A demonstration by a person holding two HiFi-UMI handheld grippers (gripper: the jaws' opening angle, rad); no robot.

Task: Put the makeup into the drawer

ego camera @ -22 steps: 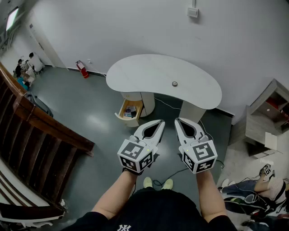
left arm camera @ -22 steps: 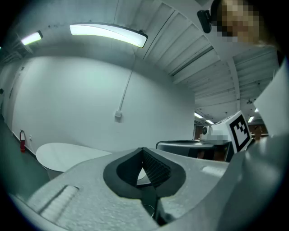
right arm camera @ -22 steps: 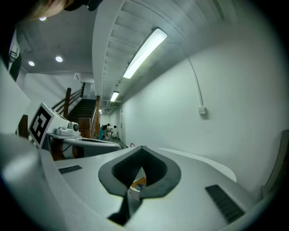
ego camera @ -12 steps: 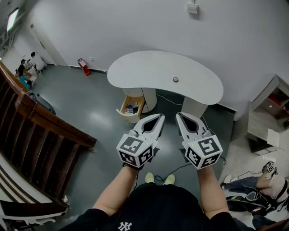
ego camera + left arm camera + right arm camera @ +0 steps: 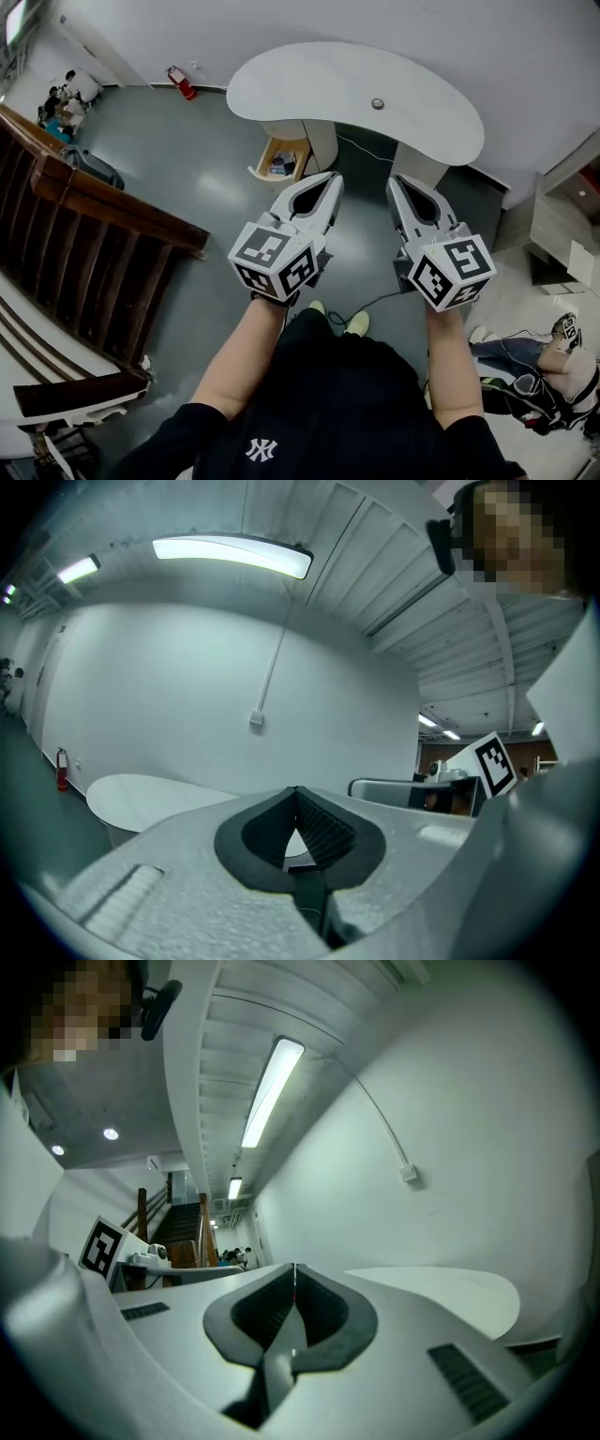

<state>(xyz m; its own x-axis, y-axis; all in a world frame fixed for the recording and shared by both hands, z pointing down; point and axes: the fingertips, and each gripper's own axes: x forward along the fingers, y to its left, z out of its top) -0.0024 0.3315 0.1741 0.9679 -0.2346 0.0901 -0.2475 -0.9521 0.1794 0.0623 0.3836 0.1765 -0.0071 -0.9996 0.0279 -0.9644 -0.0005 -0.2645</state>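
Observation:
A small round makeup jar (image 5: 378, 103) sits on the white kidney-shaped table (image 5: 319, 89) ahead of me. Under the table's left side a wooden drawer (image 5: 281, 158) stands pulled open with a few items inside. Both grippers are held level in front of my body, well short of the table. My left gripper (image 5: 333, 178) is shut and empty, its tips meeting in the left gripper view (image 5: 296, 791). My right gripper (image 5: 397, 181) is shut and empty too, its jaws pressed together in the right gripper view (image 5: 295, 1267). The table (image 5: 441, 1288) shows beyond both.
A dark wooden stair railing (image 5: 94, 206) runs along the left. A red fire extinguisher (image 5: 183, 82) stands by the far wall, with people (image 5: 61, 94) beyond. A cable (image 5: 375, 305) lies on the floor near my feet. A grey cabinet (image 5: 562, 206) and bags (image 5: 548, 384) are at the right.
The table and drawer have shifted up and nearer in the head view. Both grippers sit larger and a little higher, still shut and side by side.

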